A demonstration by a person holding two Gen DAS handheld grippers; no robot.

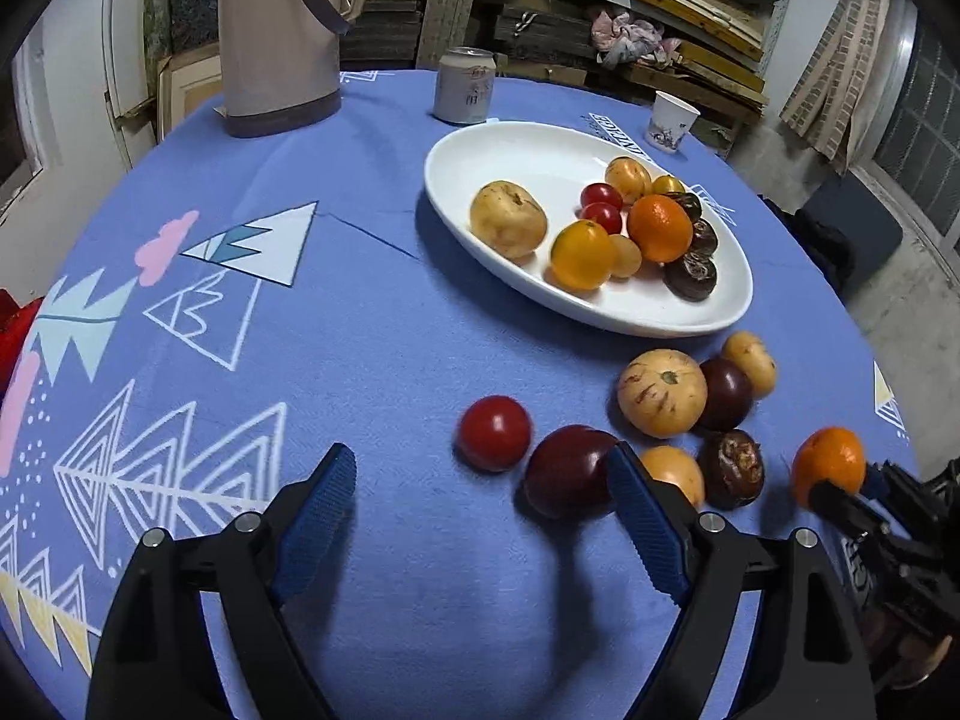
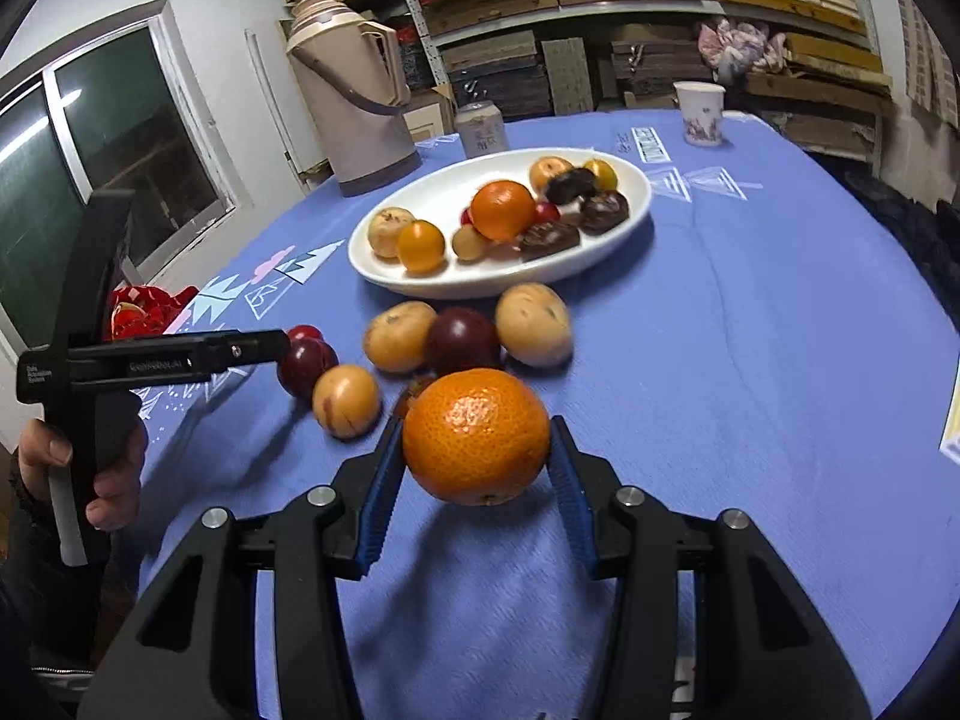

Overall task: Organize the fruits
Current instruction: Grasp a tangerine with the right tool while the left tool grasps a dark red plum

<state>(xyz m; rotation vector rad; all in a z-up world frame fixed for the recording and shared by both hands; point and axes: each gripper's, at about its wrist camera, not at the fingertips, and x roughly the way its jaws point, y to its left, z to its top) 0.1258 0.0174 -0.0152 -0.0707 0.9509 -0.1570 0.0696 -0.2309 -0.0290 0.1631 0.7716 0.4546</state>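
- Left wrist view: your left gripper (image 1: 477,483) hangs wide open over the blue tablecloth (image 1: 384,324) and holds nothing; a dark plum (image 1: 564,471) lies just beside its right finger, a red tomato (image 1: 495,432) beyond. The white dish (image 1: 480,147) of fruit sits farther off, to the right.
- Right wrist view: your right gripper (image 2: 477,450) is clamped on a tangerine (image 2: 476,437), lifted off the cloth, nearer than the loose fruit and the dish (image 2: 636,204).

We see only the lower part of the flask (image 1: 273,42); the picture's top edge cuts it off. The left gripper (image 1: 480,480) covers part of a plum (image 1: 564,471) and a yellow fruit (image 1: 675,471). The orange (image 2: 476,435) hides most of a brown fruit (image 2: 416,391). We cannot read the print on the can (image 2: 482,131).
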